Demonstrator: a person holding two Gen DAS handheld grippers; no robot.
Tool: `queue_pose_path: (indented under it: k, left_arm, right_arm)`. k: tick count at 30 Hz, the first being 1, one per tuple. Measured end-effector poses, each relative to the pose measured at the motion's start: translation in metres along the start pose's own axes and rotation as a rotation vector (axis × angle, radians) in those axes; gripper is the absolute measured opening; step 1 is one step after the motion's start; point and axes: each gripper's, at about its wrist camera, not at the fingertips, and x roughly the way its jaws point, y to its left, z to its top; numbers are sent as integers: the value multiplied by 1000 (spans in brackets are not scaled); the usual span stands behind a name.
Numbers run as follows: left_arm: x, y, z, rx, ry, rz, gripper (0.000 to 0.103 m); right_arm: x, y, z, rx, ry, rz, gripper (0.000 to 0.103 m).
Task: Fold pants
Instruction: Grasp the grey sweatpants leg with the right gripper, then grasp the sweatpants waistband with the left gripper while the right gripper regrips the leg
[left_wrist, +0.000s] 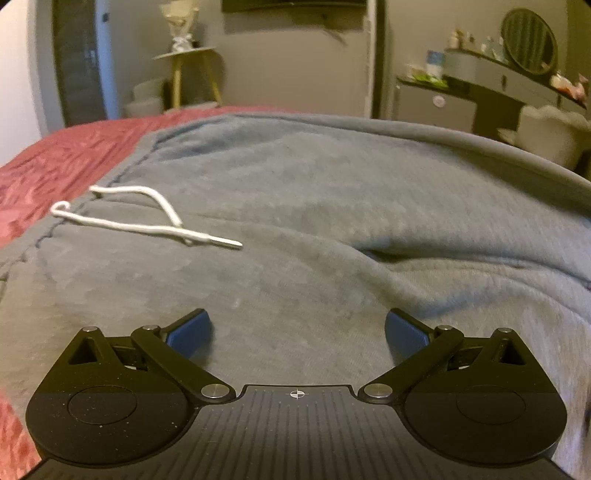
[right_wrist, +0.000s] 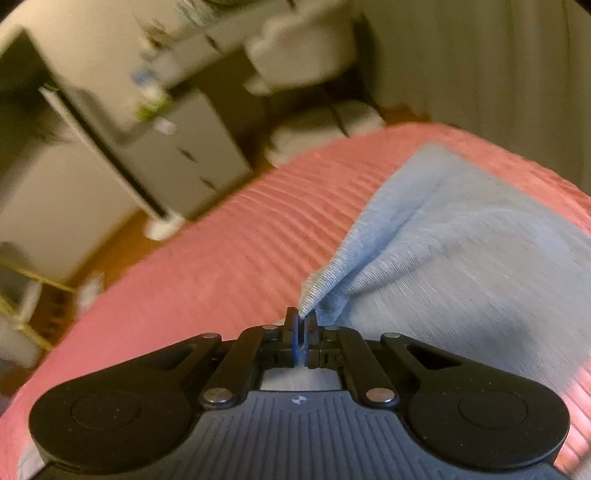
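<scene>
Grey-blue sweatpants (left_wrist: 314, 206) lie spread on a red bedspread (left_wrist: 74, 151). Their waistband runs along the left, with a white drawstring (left_wrist: 147, 218) lying loose on the cloth. My left gripper (left_wrist: 297, 328) hovers low over the pants, its blue pads wide apart with nothing between them. In the right wrist view, a leg of the pants (right_wrist: 461, 251) lies on the red bedspread (right_wrist: 221, 258). My right gripper (right_wrist: 302, 325) is shut on a pinched edge of that cloth, which rises in a small peak from the jaws.
Beyond the bed's far edge stand a small round side table (left_wrist: 188, 59), a grey cabinet (left_wrist: 436, 103) and a dresser with an oval mirror (left_wrist: 528, 40). In the right wrist view, a white cabinet (right_wrist: 177, 147) and wooden floor (right_wrist: 122, 243) lie past the bed's edge.
</scene>
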Motion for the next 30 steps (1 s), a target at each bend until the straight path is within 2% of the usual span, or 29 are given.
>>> queue_pose_path:
  k: [2, 4, 7, 8, 10, 11, 13, 15, 17, 19, 23, 26, 28, 30]
  left_arm:
    - [-5, 4, 3, -19, -30, 12, 103]
    - [-11, 9, 5, -50, -58, 17, 103]
    - [-15, 15, 6, -92, -54, -3, 103]
    - [-14, 17, 7, -100, -44, -5, 103]
    - [-14, 17, 7, -100, -16, -11, 103]
    - [-14, 17, 7, -104, -4, -13, 103]
    - [-16, 17, 7, -114, 16, -2, 103]
    - [-18, 19, 5, -99, 21, 1, 103]
    - [-20, 18, 5, -86, 24, 8, 103]
    - [-20, 19, 6, -93, 28, 0, 103]
    - [-22, 26, 20, -83, 58, -29, 103]
    - [-28, 37, 43, -130, -16, -55, 103]
    - [-17, 40, 67, -150, -43, -52, 103]
    - [6, 39, 96, -149, -2, -30, 103]
  right_arm:
    - [-56, -15, -47, -60, -49, 32, 2]
    - [-99, -35, -93, -46, -36, 59, 2]
    - [-150, -72, -173, 21, 51, 86, 2]
    - [-158, -78, -191, 6, 74, 85, 2]
    - [-158, -88, -221, -79, 140, 8, 2]
    - [-160, -90, -228, -83, 151, -6, 1]
    - [-173, -94, -217, -8, 89, 14, 7]
    - [-194, -88, -204, 14, -71, 13, 25]
    - [-202, -74, -190, 5, -204, -22, 87]
    - [-192, -56, -180, -41, -297, -67, 86]
    - [-152, -38, -181, -143, -229, -79, 86]
    - [-126, -43, -193, -212, -203, -142, 86]
    - [-120, -44, -195, -273, -187, -186, 86]
    - [-117, -40, -191, -307, -184, -195, 86]
